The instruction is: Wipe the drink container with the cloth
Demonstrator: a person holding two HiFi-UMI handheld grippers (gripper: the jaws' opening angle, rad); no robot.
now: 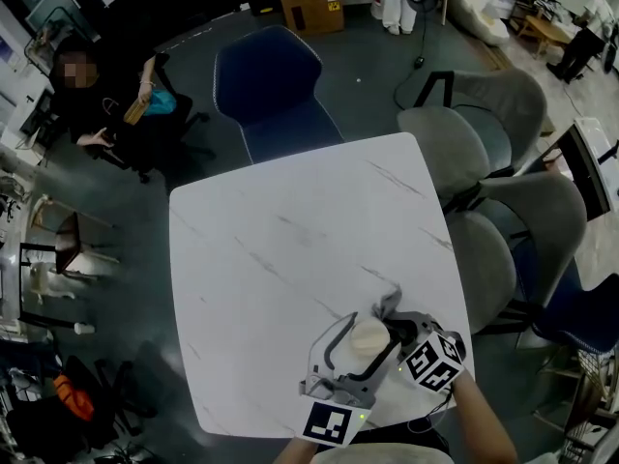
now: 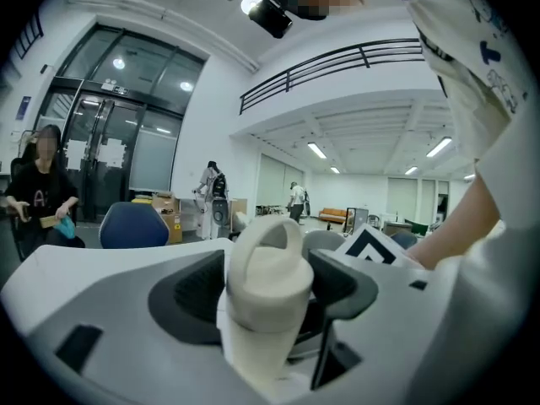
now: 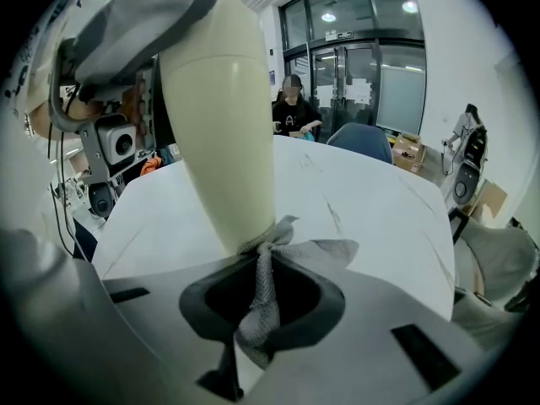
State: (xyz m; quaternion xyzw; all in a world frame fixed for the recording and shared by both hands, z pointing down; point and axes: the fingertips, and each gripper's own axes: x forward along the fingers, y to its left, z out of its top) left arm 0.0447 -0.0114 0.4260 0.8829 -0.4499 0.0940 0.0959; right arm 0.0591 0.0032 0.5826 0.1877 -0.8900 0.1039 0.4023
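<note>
A cream drink container point(image 1: 368, 336) with a loop handle on its lid hangs tilted above the near edge of the white marble table point(image 1: 290, 240). My left gripper point(image 1: 360, 334) is shut on it, one jaw on each side just below the lid point(image 2: 266, 264). In the right gripper view its smooth body point(image 3: 221, 116) slants down from the left gripper point(image 3: 126, 24) at the top left. A grey mesh cloth point(image 3: 266, 298) is pinched in my right gripper point(image 3: 261, 310), which is shut on it. The cloth's bunched top touches the container's lower end. It also shows as a grey tuft point(image 1: 387, 304) beside the container.
A blue chair point(image 1: 276, 90) stands at the table's far side and grey chairs point(image 1: 464, 153) along its right. A person point(image 1: 92, 104) sits at the far left. A cardboard box point(image 1: 309, 3) stands on the floor beyond.
</note>
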